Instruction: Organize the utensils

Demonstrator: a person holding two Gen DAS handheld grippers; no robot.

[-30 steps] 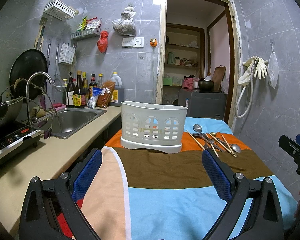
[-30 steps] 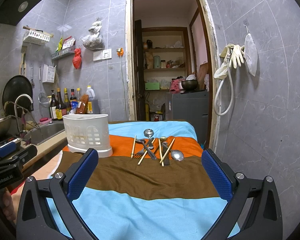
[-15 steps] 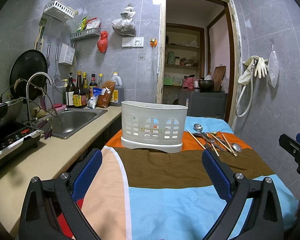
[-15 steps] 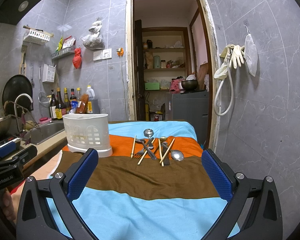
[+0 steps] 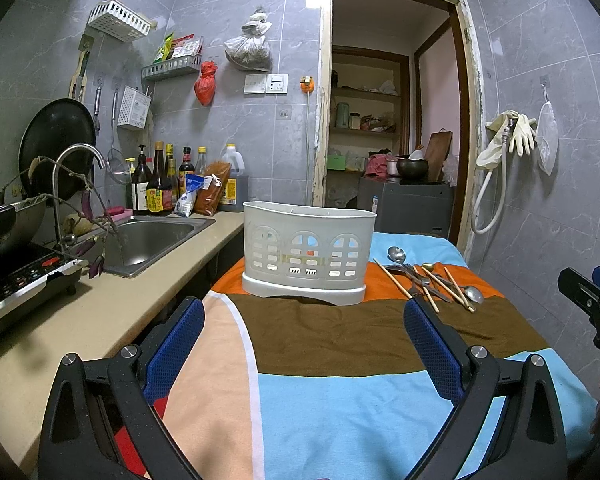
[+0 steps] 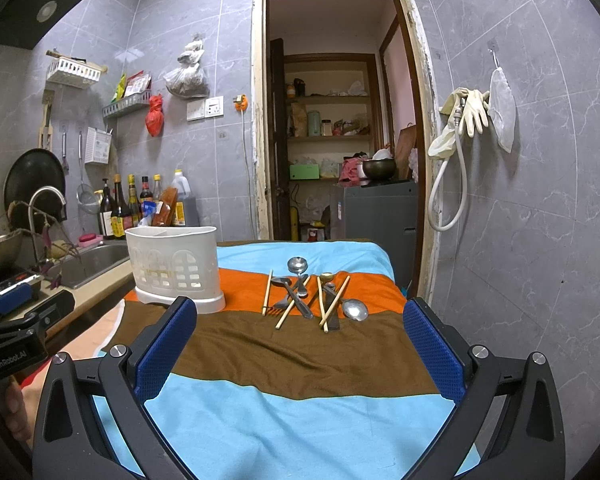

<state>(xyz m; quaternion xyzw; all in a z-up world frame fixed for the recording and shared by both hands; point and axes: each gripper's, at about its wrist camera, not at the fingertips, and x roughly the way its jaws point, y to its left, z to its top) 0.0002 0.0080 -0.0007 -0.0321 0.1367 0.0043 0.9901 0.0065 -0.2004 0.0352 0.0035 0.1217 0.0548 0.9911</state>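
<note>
On my left runs the counter (image 5: 100, 312) with the sink (image 5: 152, 236) and bottles (image 5: 160, 184); a tiled wall (image 6: 540, 200) closes the right side, just past the cloth's edge. I see a white caddy (image 5: 306, 256) standing upright on the striped cloth (image 6: 300, 360), on its orange band. The utensils (image 6: 312, 296), spoons, a fork and chopsticks, lie in a loose crossed heap to the caddy's right, apart from it. My left gripper (image 5: 304, 320) is spread wide and empty, facing the caddy. My right gripper (image 6: 300, 320) is also wide apart, holding nothing, facing the heap. Bare brown and blue cloth lies between both grippers and the items.
</note>
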